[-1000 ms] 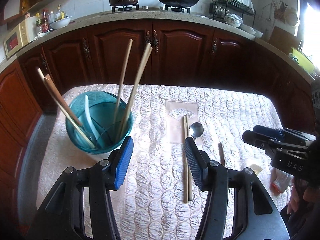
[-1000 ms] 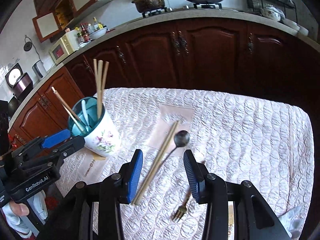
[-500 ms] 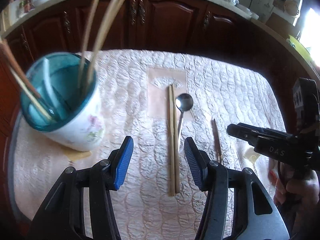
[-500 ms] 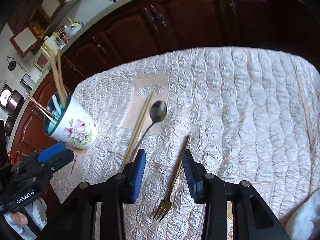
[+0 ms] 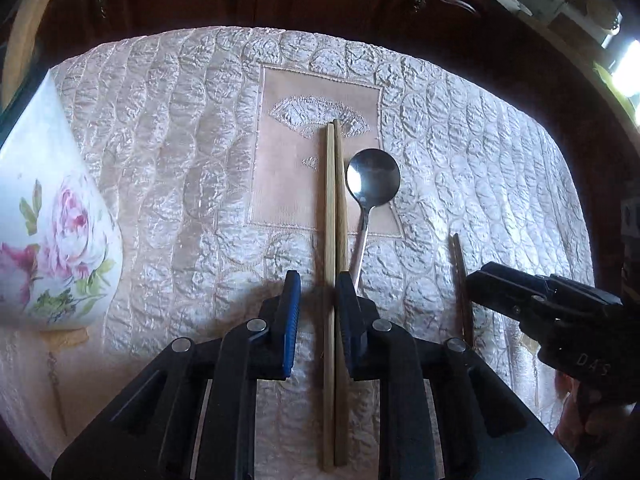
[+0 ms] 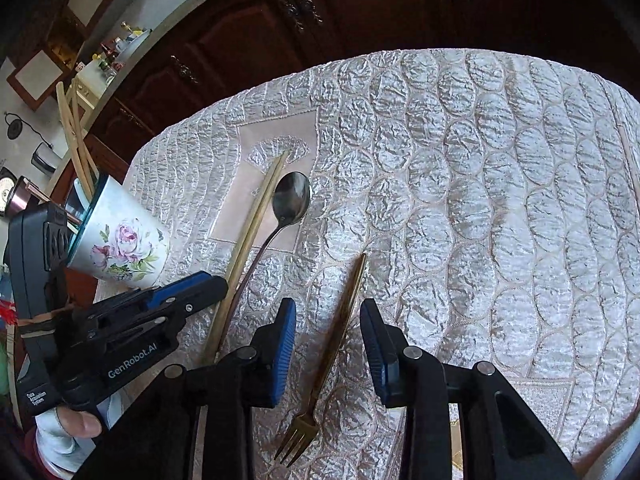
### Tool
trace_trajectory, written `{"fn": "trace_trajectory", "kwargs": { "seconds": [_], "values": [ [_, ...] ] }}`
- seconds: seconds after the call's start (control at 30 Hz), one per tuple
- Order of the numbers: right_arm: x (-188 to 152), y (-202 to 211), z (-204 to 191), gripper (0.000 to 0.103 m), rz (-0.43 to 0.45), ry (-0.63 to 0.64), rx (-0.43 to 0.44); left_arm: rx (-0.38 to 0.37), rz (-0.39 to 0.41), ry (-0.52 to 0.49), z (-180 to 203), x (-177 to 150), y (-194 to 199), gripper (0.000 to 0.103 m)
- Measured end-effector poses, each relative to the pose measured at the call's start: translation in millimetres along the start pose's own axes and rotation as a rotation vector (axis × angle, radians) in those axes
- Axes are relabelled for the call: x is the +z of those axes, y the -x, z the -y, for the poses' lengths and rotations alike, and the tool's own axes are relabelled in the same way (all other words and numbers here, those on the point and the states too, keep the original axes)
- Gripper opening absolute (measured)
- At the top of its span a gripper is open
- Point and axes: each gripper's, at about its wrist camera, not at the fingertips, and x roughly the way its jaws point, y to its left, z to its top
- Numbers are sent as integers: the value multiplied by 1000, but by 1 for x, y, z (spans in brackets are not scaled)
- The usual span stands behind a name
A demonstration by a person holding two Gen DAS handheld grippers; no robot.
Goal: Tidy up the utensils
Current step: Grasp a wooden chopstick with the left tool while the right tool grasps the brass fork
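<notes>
A pair of wooden chopsticks [image 5: 334,216] lies on the quilted tablecloth, with a steel spoon [image 5: 372,184] just to its right. My left gripper [image 5: 318,308] is low over the cloth, its jaws astride the chopsticks with a narrow gap left; it is open. A gold fork [image 6: 340,332] lies between the fingers of my right gripper [image 6: 328,344], which is open and straddles its handle. The floral cup [image 6: 120,244] with a teal inside holds several chopsticks at the left. The fork handle [image 5: 460,272] also shows in the left wrist view.
The floral cup [image 5: 52,220] stands close at the left of the left wrist view. The right gripper body [image 5: 552,316] is at the right there; the left gripper body [image 6: 120,336] is at the left of the right wrist view. Dark wood cabinets [image 6: 320,12] lie beyond the table.
Both grippers have come down toward the cloth. The left one has moved over the chopsticks and narrowed its jaws around them. The right one has moved to straddle the fork.
</notes>
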Motion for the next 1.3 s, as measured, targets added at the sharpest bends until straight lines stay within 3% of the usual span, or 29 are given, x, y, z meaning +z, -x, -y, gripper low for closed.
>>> {"fn": "trace_trajectory", "kwargs": {
  "seconds": [0.23, 0.37, 0.6, 1.03, 1.13, 1.3],
  "values": [
    [7, -22, 7, 27, -32, -41, 13, -31, -37, -25, 7, 6, -11, 17],
    [10, -31, 2, 9, -32, -31, -3, -22, -38, 44, -2, 12, -15, 12],
    [5, -28, 6, 7, -36, -46, 44, -44, -39, 33, -14, -3, 1, 11],
    [-56, -12, -16, 7, -176, 39, 138, -57, -115, 47, -40, -95, 53, 11],
    [-59, -9, -21, 6, -171, 63, 77, -60, -114, 48, -42, -96, 61, 11],
    [-47, -5, -36, 8, -142, 81, 79, 2, -62, 46, -49, -72, 57, 12]
  ]
}}
